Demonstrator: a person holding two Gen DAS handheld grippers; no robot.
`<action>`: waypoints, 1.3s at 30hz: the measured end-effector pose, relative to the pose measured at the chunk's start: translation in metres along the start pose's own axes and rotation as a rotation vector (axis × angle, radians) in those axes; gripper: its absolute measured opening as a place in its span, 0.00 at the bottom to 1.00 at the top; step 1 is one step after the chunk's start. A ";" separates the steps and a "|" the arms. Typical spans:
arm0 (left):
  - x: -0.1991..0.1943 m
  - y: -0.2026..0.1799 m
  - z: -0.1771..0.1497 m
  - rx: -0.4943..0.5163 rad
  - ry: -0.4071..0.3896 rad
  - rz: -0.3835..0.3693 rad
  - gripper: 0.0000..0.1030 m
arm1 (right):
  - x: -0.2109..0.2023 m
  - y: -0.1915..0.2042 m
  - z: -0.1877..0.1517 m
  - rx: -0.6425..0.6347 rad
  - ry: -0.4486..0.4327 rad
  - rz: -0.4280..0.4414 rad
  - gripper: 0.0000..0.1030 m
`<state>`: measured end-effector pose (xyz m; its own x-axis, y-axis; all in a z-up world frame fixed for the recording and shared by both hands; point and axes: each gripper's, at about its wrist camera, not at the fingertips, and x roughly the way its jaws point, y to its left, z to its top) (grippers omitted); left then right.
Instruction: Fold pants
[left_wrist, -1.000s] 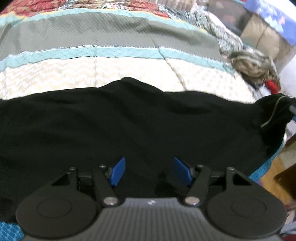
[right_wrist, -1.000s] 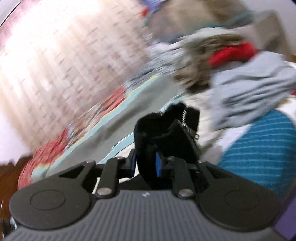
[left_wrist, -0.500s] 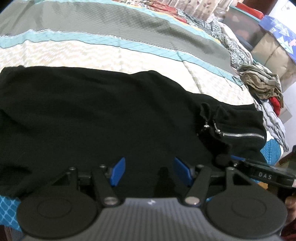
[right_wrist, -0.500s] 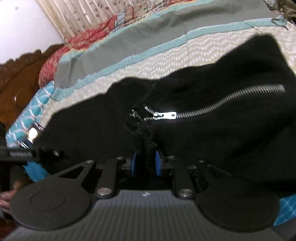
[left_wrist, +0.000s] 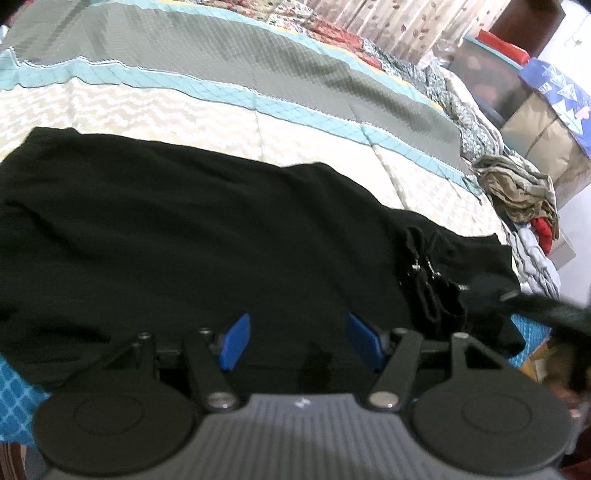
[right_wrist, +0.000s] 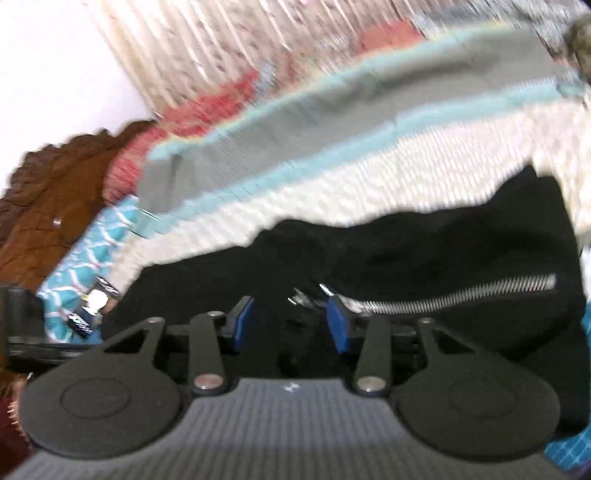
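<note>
Pants (left_wrist: 207, 236) lie spread on the quilt (left_wrist: 155, 107), both the left gripper (left_wrist: 297, 343) and right gripper (right_wrist: 291, 326) have jaws apart and empty, so next comes a grasp of an edge for folding.

We see each hand-held gripper, left (left_wrist: 299, 345) and right (right_wrist: 290, 328): grey ribbed body, two black round discs, black link arms with silver screws, blue pads (left_wrist: 234, 341).
</note>
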<state>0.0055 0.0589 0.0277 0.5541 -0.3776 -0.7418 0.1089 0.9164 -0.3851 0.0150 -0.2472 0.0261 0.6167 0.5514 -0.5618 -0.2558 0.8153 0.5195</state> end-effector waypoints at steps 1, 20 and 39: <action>-0.003 0.002 0.000 -0.007 -0.005 0.002 0.59 | 0.017 -0.007 -0.006 0.008 0.058 -0.050 0.40; -0.037 0.033 -0.002 -0.078 -0.048 0.097 0.59 | 0.003 -0.138 0.026 0.134 -0.103 -0.249 0.13; -0.035 0.027 0.000 -0.037 -0.032 0.108 0.70 | -0.109 -0.124 -0.031 0.162 -0.185 -0.239 0.22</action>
<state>-0.0106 0.0970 0.0433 0.5871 -0.2723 -0.7624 0.0170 0.9457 -0.3247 -0.0441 -0.4028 0.0029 0.7736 0.2948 -0.5609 0.0242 0.8707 0.4911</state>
